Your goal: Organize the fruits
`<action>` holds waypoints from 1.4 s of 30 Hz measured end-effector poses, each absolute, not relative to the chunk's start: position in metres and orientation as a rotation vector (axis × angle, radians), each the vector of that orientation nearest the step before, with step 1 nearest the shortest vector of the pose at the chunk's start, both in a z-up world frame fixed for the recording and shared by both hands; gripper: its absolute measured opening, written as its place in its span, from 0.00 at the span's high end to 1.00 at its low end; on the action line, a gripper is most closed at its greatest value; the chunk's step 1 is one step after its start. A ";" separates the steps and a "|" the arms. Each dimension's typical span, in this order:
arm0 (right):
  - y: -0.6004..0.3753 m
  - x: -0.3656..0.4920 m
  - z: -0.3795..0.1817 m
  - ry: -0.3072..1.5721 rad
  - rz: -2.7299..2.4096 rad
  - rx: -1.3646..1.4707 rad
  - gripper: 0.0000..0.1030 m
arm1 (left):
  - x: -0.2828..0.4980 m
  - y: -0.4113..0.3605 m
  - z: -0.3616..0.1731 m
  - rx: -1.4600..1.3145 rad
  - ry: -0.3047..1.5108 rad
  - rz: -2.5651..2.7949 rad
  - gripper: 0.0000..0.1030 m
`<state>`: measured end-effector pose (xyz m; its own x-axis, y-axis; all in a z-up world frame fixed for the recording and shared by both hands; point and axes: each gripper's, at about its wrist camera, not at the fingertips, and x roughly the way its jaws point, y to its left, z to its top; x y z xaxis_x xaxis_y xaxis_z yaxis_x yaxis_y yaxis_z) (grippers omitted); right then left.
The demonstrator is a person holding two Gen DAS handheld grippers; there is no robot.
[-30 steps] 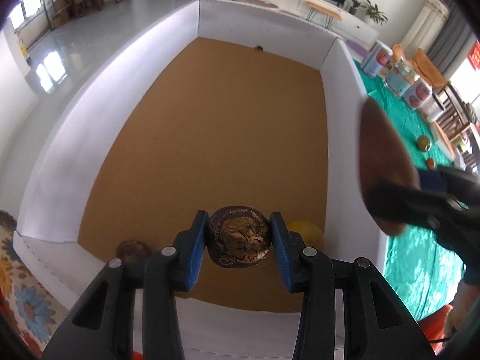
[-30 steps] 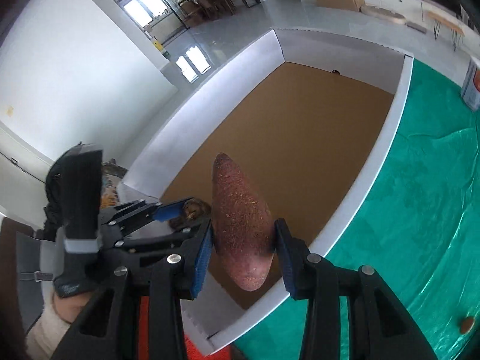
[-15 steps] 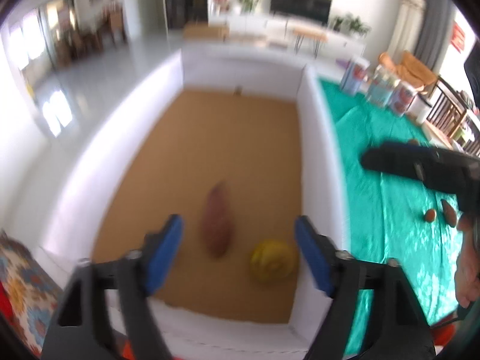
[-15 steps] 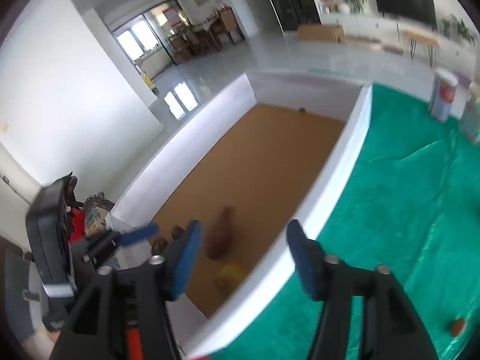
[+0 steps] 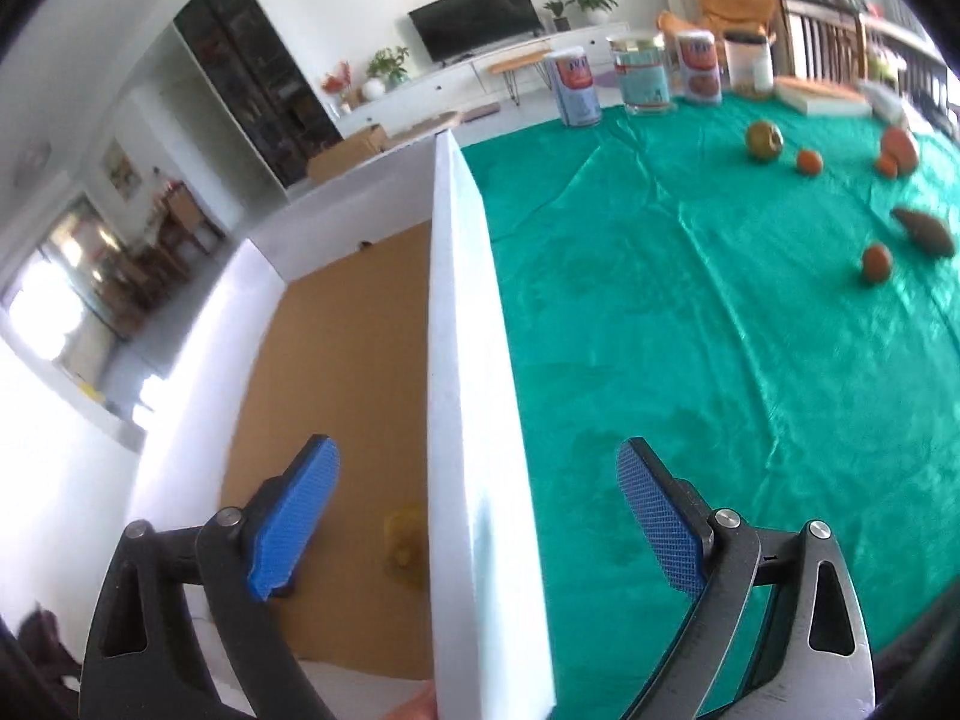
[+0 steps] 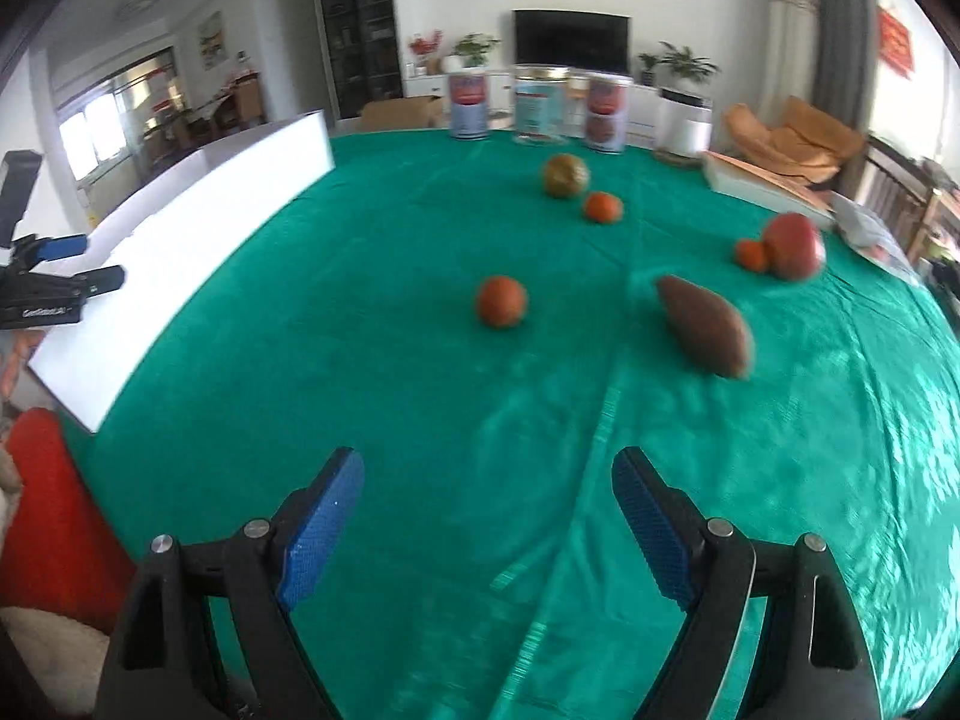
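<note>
My left gripper (image 5: 474, 447) hangs over the near right wall of the white box (image 5: 468, 360); its jaws are opening with nothing between the pads. A yellow fruit (image 5: 408, 540) lies on the box's brown floor beside that wall. My right gripper (image 6: 486, 456) is above the green cloth (image 6: 360, 360), its jaws opening and empty. Ahead of it lie an orange (image 6: 501, 300), a brown sweet potato (image 6: 705, 324), a red apple (image 6: 792, 246) with a small orange (image 6: 751, 254), another orange (image 6: 602, 207) and a green-brown round fruit (image 6: 565, 175). The left gripper (image 6: 72, 264) shows at the far left.
Three tins (image 6: 540, 105) and a white container (image 6: 684, 126) stand along the cloth's far edge. A flat white tray (image 6: 762, 186) lies at the back right. A red object (image 6: 54, 510) sits off the table's near left corner, below the white box (image 6: 198, 228).
Both grippers let go: the dark round fruit left the left jaws, the sweet potato left the right and lay in the box. Both views then swung right, off the box.
</note>
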<state>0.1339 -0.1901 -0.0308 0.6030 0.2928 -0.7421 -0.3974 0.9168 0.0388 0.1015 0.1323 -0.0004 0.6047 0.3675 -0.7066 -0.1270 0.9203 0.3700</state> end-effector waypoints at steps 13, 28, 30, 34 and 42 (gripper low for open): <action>-0.255 0.124 -0.054 0.796 0.201 -0.010 0.18 | 0.084 0.151 -0.004 0.230 0.900 0.361 0.08; -0.254 0.120 -0.052 0.721 0.165 -0.022 0.16 | 0.071 0.041 0.003 0.041 0.709 0.110 0.01; -0.254 0.120 -0.054 0.725 0.165 -0.027 0.16 | 0.084 0.026 -0.020 0.041 0.743 0.065 0.01; -0.254 0.119 -0.057 0.728 0.159 -0.038 0.15 | 0.112 0.012 -0.055 0.013 0.801 0.024 0.02; -0.259 0.127 -0.069 0.766 0.132 -0.030 0.15 | 0.129 0.015 -0.083 -0.019 0.873 0.039 0.02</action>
<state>0.1275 -0.2586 -0.0686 0.7125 0.1081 -0.6932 -0.1297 0.9913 0.0213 0.1287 0.0147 -0.0829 0.6418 0.0261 -0.7664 -0.0418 0.9991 -0.0009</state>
